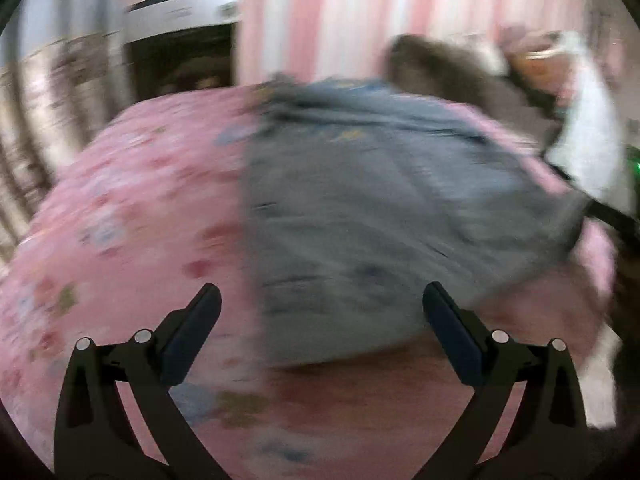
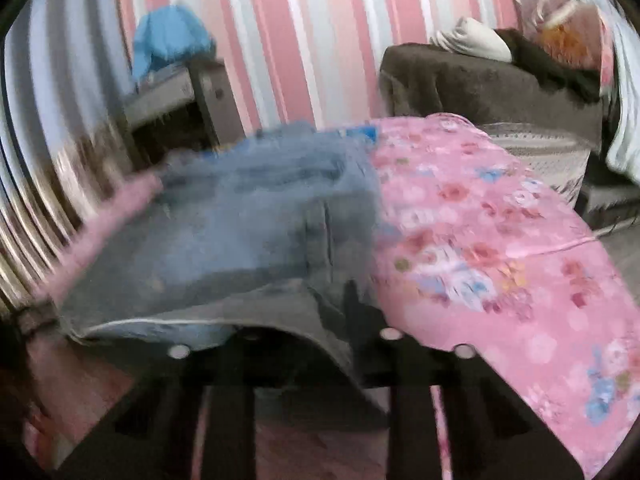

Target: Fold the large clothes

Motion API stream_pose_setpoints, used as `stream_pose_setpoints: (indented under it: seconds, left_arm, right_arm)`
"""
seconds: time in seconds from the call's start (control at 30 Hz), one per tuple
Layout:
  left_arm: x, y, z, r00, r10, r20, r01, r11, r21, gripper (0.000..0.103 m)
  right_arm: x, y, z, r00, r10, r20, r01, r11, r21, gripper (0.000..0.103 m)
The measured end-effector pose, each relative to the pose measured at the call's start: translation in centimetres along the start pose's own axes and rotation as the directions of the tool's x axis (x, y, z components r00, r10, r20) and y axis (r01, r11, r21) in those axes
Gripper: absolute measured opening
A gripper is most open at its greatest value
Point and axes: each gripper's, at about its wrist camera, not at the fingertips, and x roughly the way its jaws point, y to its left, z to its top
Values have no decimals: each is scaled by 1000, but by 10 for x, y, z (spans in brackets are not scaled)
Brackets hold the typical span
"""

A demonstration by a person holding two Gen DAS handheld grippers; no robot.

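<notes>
The faded blue-grey denim garment [image 1: 384, 200] lies spread on the pink flower-printed bedsheet [image 1: 132, 208], directly ahead of the left gripper [image 1: 322, 332]. That gripper hangs over the sheet with its two dark fingers wide apart and nothing between them; the garment's near hem sits just beyond its fingertips.

The right gripper [image 2: 320, 344] looks closed on the same denim garment [image 2: 248, 220]: a thick fold of cloth drapes over and between its fingers, hiding the tips, so the pinch itself is judged from the drape, not seen.

Denim of this kind should handle as heavy, soft cloth with some body. It will sag from a single hold but is not slippery, and nothing about it is fragile. Seamed edges, hems and corners give the firmest purchase, since the doubled cloth there will not slide out of the fingers.

Seen from the left gripper, the garment's long axis runs away from the gripper towards the pink-and-white striped wall [image 1: 332, 20], near end at the fingertips. Blur hides which end is which.
</notes>
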Motion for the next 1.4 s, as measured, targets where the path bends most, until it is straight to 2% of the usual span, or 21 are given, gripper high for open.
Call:
stream_pose_setpoints:
  seconds: [0.03,0.1,0.17,0.27,0.37,0.47,0.57,0.63,0.7,0.77,0.83,0.93,0.97,1.03,1.1,1.17,1.2,1.27,1.3,1.33,1.4]
  left_arm:
    - [-1,-6,0,1000,-13,7,13,1000,20,100]
    - [4,-19,1,1000,25,-1,-25,997,67,100]
    - [20,-27,1,991,129,-39,-125,988,92,100]
    - [30,-36,3,992,113,-60,-108,990,89,100]
    - [30,-53,5,997,72,-37,-67,989,129,100]
    - [35,-57,7,990,137,-20,-133,979,157,100]
    - [55,-39,15,967,246,-64,-238,965,110,100]
    - [67,-24,21,967,220,-129,-216,975,43,100]
    - [68,-9,30,970,218,-110,-220,975,-5,99]
    - [60,-2,42,979,195,-52,-197,980,-24,79]
    - [51,2,53,988,154,-7,-154,986,-61,45]
    - [26,-5,77,979,158,129,-154,987,-41,20]
    - [13,-9,84,964,176,198,-172,984,-36,18]
    - [-14,-21,93,908,250,337,-262,965,-10,15]
    - [-33,-25,103,875,272,401,-290,957,-14,14]
    - [-60,-30,111,852,269,449,-291,957,-21,13]
    - [-77,-36,112,844,264,468,-293,956,-10,13]
    - [-93,-37,109,845,259,467,-292,956,-2,8]
    - [-98,-32,106,834,299,463,-331,944,-13,0]
    - [-98,-25,103,838,322,441,-350,936,-17,0]
    - [-86,-2,93,872,340,353,-347,937,-45,0]
  right_arm:
    - [-3,2,7,1000,1,27,-1,1000,2,16]
    - [-11,5,22,996,3,94,-4,1000,14,11]
    - [-18,4,33,991,18,131,-24,999,44,9]
    - [-25,2,47,985,23,173,-35,997,62,8]
    - [-31,-4,57,980,9,199,-27,996,86,8]
    - [-36,-11,63,976,16,217,-41,993,107,8]
    - [-41,-13,62,974,36,224,-64,991,118,8]
    - [-40,-12,60,976,27,217,-51,993,106,8]
    - [-37,-13,57,979,8,206,-29,995,100,8]
    - [-30,-16,55,983,-16,181,-1,996,94,8]
    - [-19,-19,52,988,-40,147,28,996,83,8]
    - [-19,-15,49,985,-62,162,54,997,52,8]
    - [-23,-12,49,981,-64,183,58,997,42,8]
    - [-42,1,51,964,-55,261,57,998,2,8]
    - [-65,18,52,933,-56,356,78,996,-49,8]
    - [-88,30,53,901,-51,431,91,993,-74,7]
    - [-95,31,54,895,-51,444,94,993,-75,7]
    - [-102,28,53,906,-64,418,105,992,-76,7]
    - [-101,21,51,921,-82,380,112,992,-58,7]
    - [-97,9,46,940,-86,330,99,995,-23,8]
    - [-81,-12,36,976,-71,204,67,997,26,8]
